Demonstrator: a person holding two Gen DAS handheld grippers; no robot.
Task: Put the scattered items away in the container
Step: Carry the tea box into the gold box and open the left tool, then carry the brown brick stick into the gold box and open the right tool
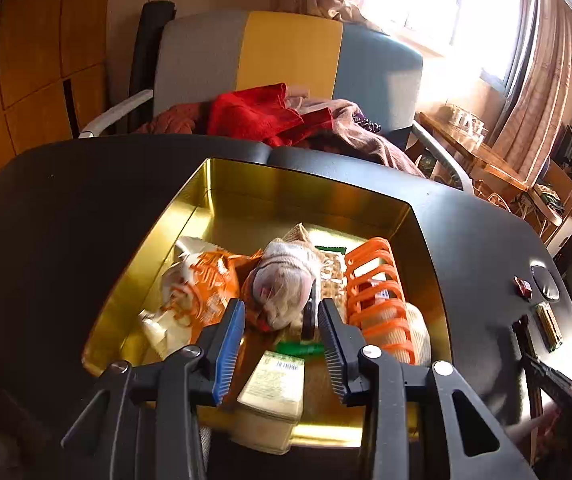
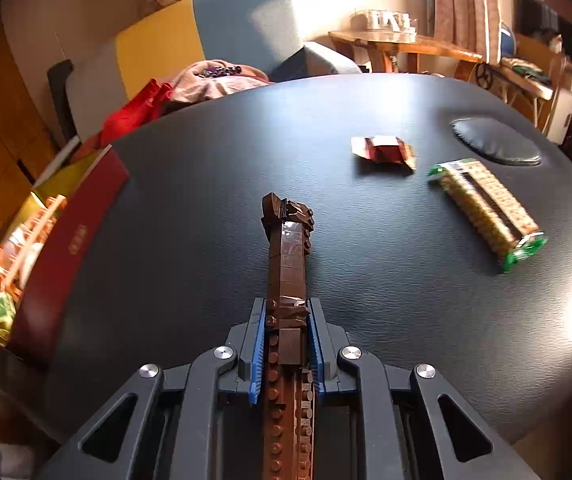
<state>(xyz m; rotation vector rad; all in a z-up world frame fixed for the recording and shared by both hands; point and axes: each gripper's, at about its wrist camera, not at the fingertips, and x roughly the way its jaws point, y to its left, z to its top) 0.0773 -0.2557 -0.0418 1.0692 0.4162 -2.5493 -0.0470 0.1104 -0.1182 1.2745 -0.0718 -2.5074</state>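
Most items already lie in the gold tin (image 1: 133, 280). The left gripper (image 1: 281, 316) hangs over it, fingers parted and empty. The right gripper (image 2: 286, 320) clamps a brown brick model (image 2: 288, 248). A biscuit packet (image 2: 486, 212) and red wrapper (image 2: 382, 150) wait on the tabletop (image 2: 205, 184), upper right.

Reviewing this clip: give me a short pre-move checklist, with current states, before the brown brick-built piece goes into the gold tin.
1. Right gripper shut on the brown brick-built piece: ok.
2. Left gripper open, nothing between its pads: ok.
3. Left gripper clear of the gold tin: not ok, it hangs over the contents.
4. Free space in the tin: ok, far part bare.
5. Table cleared: not ok, the green-ended biscuit pack and small red-brown wrapper remain on the black table.
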